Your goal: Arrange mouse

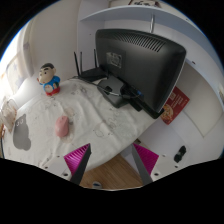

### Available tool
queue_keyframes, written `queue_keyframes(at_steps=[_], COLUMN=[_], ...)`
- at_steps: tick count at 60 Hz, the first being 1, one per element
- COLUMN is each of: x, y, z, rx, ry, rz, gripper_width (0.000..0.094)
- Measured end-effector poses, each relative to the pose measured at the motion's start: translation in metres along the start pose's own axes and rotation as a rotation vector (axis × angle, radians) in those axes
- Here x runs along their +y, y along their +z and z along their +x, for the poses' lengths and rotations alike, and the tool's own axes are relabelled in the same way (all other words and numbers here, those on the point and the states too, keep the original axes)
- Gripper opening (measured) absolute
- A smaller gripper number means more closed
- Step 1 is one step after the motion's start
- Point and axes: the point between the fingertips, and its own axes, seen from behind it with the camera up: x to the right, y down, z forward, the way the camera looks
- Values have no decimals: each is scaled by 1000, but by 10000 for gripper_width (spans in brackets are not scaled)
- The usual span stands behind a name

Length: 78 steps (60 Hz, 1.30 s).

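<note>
Resting on the tabletop, a pale cloth carries a pink mouse left of the monitor; fingers stand apart, empty.

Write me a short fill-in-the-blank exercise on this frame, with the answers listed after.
1. The tongs are ____, with nothing between their fingers.
2. The pink mouse lies on the ____ mat.
3. The monitor stands ____ the mouse, farther from the tongs.
4. The toy figure stands beside the monitor, at the mat's far ____.

Answers: open; white; beyond; edge
</note>
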Motion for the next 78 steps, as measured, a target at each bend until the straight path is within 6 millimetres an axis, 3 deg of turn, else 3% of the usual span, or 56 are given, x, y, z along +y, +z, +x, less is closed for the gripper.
queue_keyframes(at_steps=[20,30,43,78], x=[7,1,-1,8], y=[20,32,46,42], z=[8,-6,-46,-185], rx=[20,-5,-94,-416], ry=[-15,-43,-115,-305], rz=[0,63,140,257], gripper_width=[856,859,860,858])
